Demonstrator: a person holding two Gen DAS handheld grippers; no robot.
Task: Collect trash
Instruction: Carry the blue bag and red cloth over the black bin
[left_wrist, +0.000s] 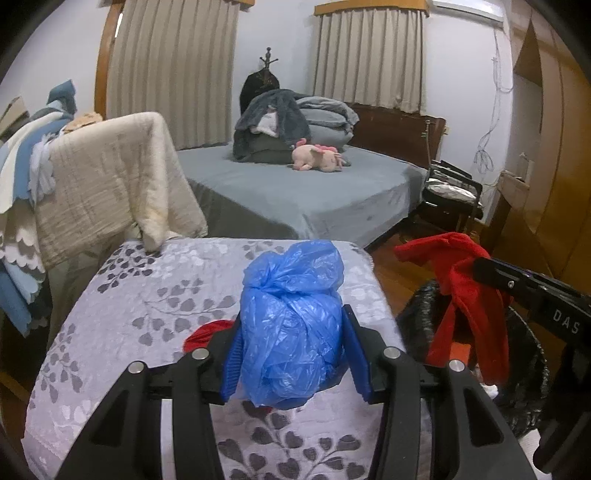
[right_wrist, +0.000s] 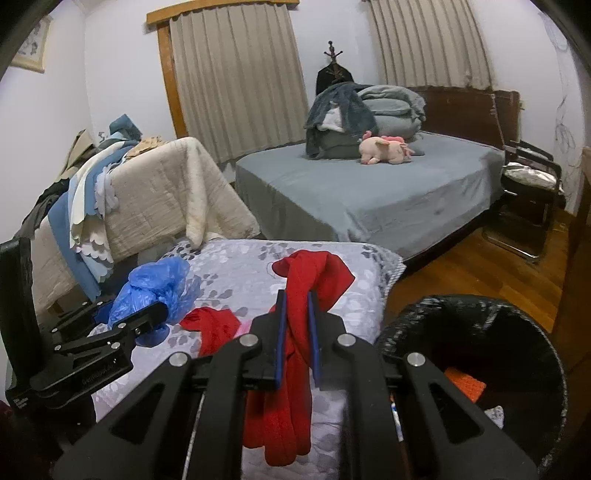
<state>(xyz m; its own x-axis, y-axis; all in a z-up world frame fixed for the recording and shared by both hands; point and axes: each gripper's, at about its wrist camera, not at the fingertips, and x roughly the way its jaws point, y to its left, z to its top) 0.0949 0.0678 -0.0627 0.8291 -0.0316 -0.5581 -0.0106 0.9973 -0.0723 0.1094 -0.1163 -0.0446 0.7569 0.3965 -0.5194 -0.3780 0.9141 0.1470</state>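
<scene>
We see our left claw (left_wrist: 291, 354) clamped on a knotted blue plastic bag (left_wrist: 293, 325) above the leaf-patterned bench (left_wrist: 147, 295), while our right claw (right_wrist: 295, 332) grips a red cloth (right_wrist: 299, 332) beside the black-lined bin (right_wrist: 476, 317)

A lived-in bedroom in a home. A wide bed (right_wrist: 369, 192) with a grey-blue sheet fills the far side, folded blankets (right_wrist: 391, 107) heaped at its wooden headboard (right_wrist: 465, 107) and a pink plush toy (right_wrist: 384, 149) lying beside them. Pleated beige curtains (right_wrist: 236, 74) hang under wooden pelmets on pale walls — a coat stand (right_wrist: 332, 70) draped in dark clothing rises between them. Nearer, a leaf-patterned bedspread (left_wrist: 155, 295) covers a second surface, with loose linens (right_wrist: 147, 195) piled just beside it. The floor (right_wrist: 480, 269) is polished wood — a folding chair (right_wrist: 532, 192) stands beside the bed.
</scene>
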